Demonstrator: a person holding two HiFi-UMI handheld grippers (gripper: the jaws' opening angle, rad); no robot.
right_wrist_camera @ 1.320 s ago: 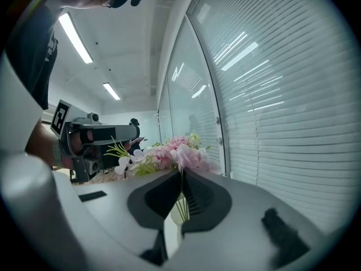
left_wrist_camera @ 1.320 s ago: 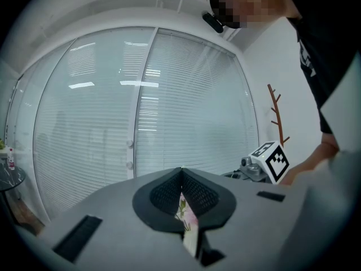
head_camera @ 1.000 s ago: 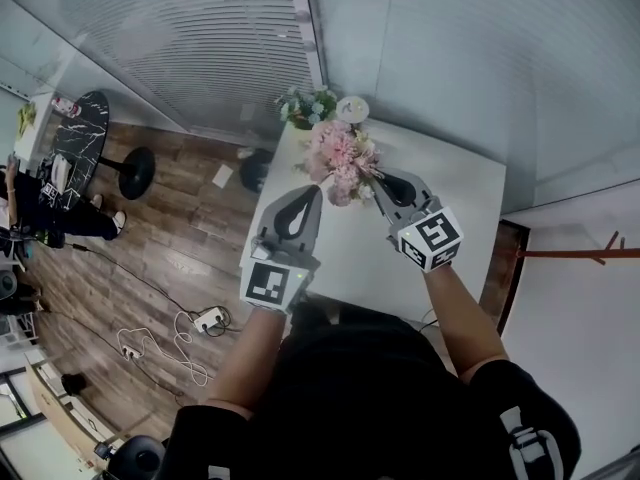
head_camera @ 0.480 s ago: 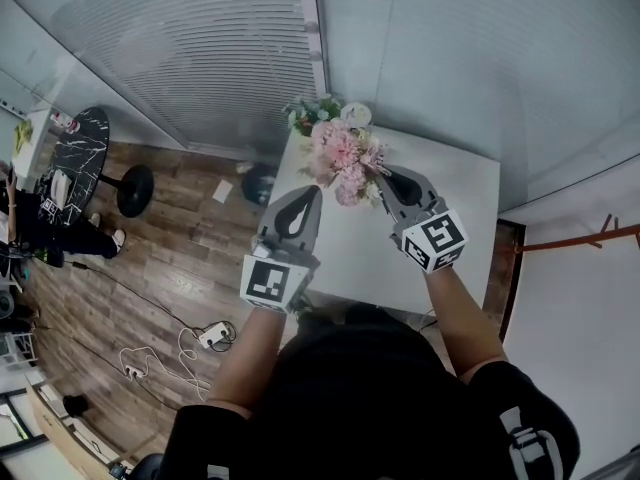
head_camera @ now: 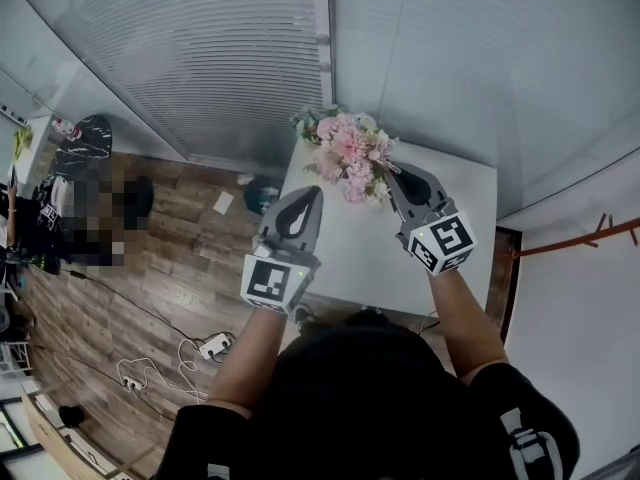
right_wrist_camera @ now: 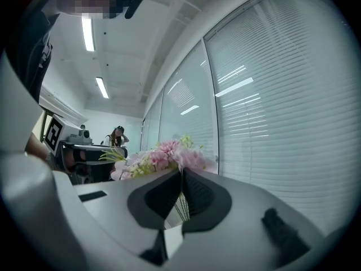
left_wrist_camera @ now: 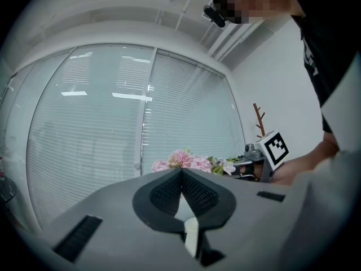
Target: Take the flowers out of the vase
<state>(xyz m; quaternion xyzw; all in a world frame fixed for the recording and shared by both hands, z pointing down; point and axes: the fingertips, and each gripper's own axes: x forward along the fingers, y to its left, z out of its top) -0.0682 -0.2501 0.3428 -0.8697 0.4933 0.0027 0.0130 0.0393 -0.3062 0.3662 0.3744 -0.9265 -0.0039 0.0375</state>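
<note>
The right gripper (head_camera: 392,178) is clamped on the stems of the pink bouquet (head_camera: 350,153), held above the white table's (head_camera: 355,253) far edge. It seems clear of the vase, which the blooms hide. The left gripper (head_camera: 310,196), closed and empty, hovers over the table's left side. Setting the bouquet down remains.

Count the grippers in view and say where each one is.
2. The left gripper, shut and empty, is left of the flowers; the right gripper grips their stems on the right.
</note>
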